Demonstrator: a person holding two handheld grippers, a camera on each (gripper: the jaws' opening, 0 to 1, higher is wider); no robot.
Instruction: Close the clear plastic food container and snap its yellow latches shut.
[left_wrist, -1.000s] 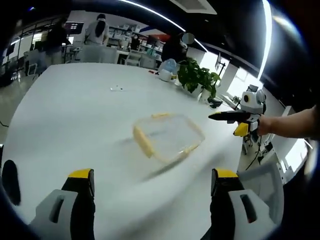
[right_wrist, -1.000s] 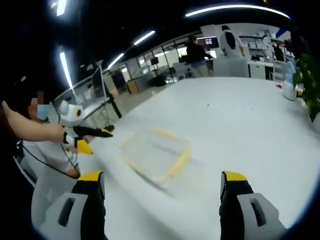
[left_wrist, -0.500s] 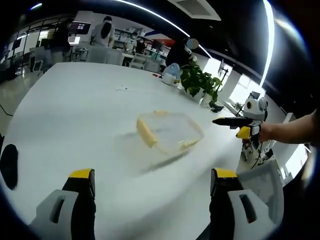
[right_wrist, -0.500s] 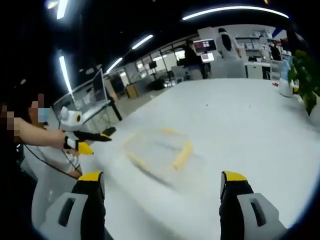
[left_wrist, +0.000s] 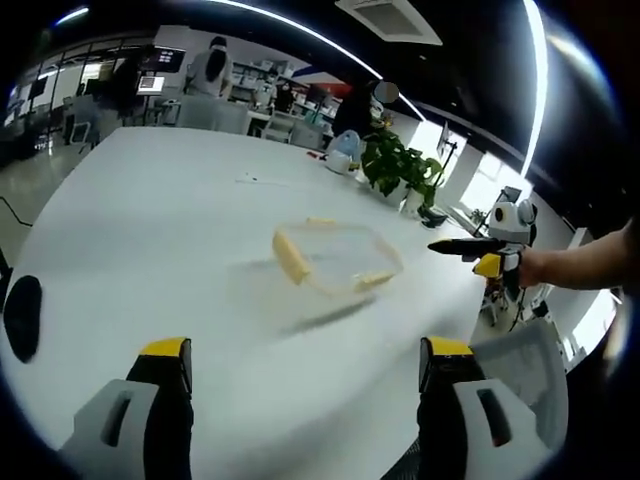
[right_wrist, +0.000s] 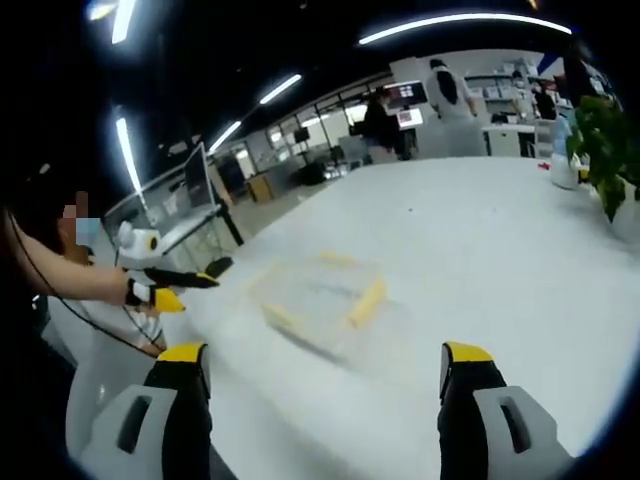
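Left gripper view: clear plastic food container sits mid-table, both grippers well apart from it.
Left gripper and right gripper are spread wide, holding nothing; blur hides the lid's seating, so bring each squarely over a yellow latch before pressing.

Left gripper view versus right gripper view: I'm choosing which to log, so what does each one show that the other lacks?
Left gripper view alone: the right gripper entering from the right, closed, held by a hand, and a dark oval object at the table's near left edge.
Right gripper view alone: the left gripper entering from the left, closed, and a monitor behind it.
Both: the white table, the blurred clear container with yellow latches, the potted plant, and each view's own fingers spread wide apart, holding nothing.
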